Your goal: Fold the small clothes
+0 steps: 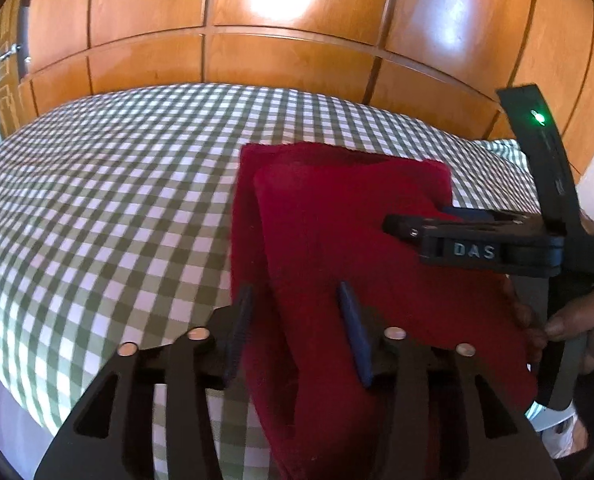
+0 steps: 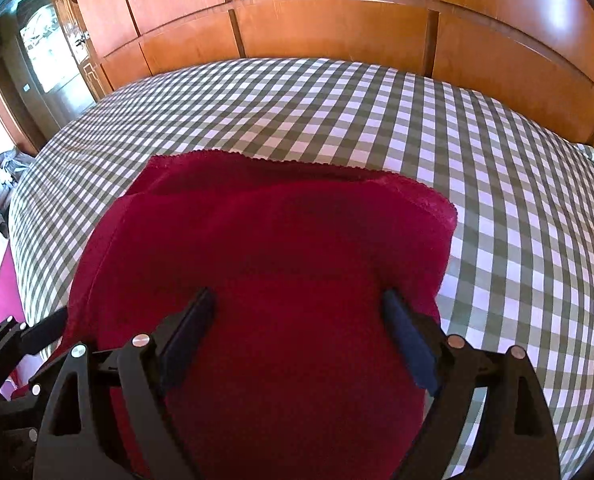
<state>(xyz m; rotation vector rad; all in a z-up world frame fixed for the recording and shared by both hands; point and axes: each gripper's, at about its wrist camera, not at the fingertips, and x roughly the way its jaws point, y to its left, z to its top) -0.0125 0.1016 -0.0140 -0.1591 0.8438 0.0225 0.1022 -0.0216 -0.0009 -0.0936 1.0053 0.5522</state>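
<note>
A folded red fleece cloth [image 2: 265, 240] lies on the green-and-white checked bedspread [image 2: 497, 160], near its front edge. Behind the bed stands a panelled wooden wardrobe [image 2: 337, 20]. The left gripper [image 1: 297, 320] straddles the cloth's left edge; the right gripper [image 2: 301, 320] hangs over its middle.

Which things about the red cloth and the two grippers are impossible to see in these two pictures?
- Left wrist view: red cloth, near end cut off by bottom edge.
- Left wrist view: right gripper, fingertip grip hidden behind its own body.
- Right wrist view: left gripper, fingertips buried behind the cloth.
</note>
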